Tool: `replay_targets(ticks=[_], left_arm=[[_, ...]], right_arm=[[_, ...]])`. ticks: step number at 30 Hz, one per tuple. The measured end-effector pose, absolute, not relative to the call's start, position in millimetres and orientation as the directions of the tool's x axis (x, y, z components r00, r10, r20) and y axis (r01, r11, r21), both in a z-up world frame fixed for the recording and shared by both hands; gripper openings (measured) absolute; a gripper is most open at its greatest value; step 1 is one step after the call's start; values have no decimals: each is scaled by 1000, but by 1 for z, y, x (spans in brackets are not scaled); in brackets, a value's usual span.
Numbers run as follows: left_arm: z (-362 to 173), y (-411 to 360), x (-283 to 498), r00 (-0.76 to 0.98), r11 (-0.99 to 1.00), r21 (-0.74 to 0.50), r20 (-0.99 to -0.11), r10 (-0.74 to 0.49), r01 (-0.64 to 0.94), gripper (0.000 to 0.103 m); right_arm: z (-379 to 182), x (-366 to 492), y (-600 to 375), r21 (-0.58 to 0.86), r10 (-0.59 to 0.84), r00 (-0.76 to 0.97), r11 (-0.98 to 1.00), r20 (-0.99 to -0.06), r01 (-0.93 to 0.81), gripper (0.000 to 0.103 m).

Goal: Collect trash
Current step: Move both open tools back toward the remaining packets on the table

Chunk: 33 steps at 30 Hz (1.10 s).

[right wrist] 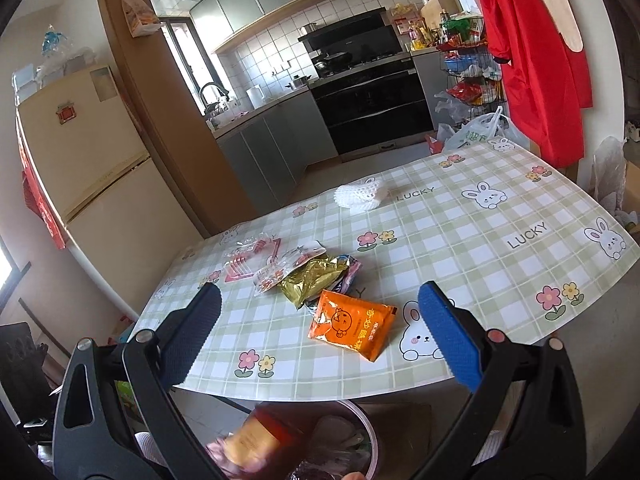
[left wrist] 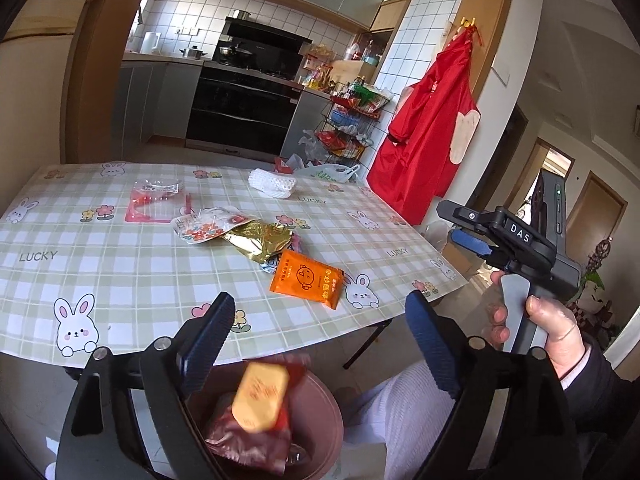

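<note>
On the table [left wrist: 120,240], taking the orange packet [left wrist: 306,279] as the mark and reading left to right: well to its left and further back lies a clear pink-edged tray wrapper [left wrist: 158,204]; nearer, a crumpled clear wrapper with red print [left wrist: 206,226] touches a gold foil bag [left wrist: 260,240], which overlaps the packet's far corner. Behind and a little right, well apart, sits a white foam net [left wrist: 272,184].

All of this looks light, thin and crinkly. I judge the foil and clear wrappers will slide on the glossy cloth and crush easily, so pinching a raised fold should work better than pressing flat. The orange packet lies flat; its free near edge seems the best hold.

Below the packet, off the table's near edge, a pinkish bin [left wrist: 320,412] holds a red wrapper with a yellow block [left wrist: 260,396], blurred.

The left gripper [left wrist: 320,344] is spread wide with nothing between its fingers. The right gripper [right wrist: 320,340] is likewise wide apart and empty, over the near edge.

The table wears a checked rabbit-print cloth; beyond it a kitchen with a stove [left wrist: 248,96], a red apron [left wrist: 428,132] hanging right.
</note>
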State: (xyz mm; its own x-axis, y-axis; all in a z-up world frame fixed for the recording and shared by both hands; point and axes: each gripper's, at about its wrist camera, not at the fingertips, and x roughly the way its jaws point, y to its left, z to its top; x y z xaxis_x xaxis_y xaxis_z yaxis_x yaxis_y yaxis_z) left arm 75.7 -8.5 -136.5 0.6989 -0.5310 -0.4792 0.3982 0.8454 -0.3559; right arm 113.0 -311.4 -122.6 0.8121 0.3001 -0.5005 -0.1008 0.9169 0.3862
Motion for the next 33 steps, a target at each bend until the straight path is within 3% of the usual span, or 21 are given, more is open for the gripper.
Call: replay_targets(ticks=[21,33], left_arm=[[-154,34,74,736,875,-418,-507,-449,245,91],[-166,57,112,731,880,-452,-550,-405,148,91]], right_arm=[[-137,117,-290,356,308,776,927,-550,-116,97],[-169,134,-290,309,254,745,949,-616,-68,97]])
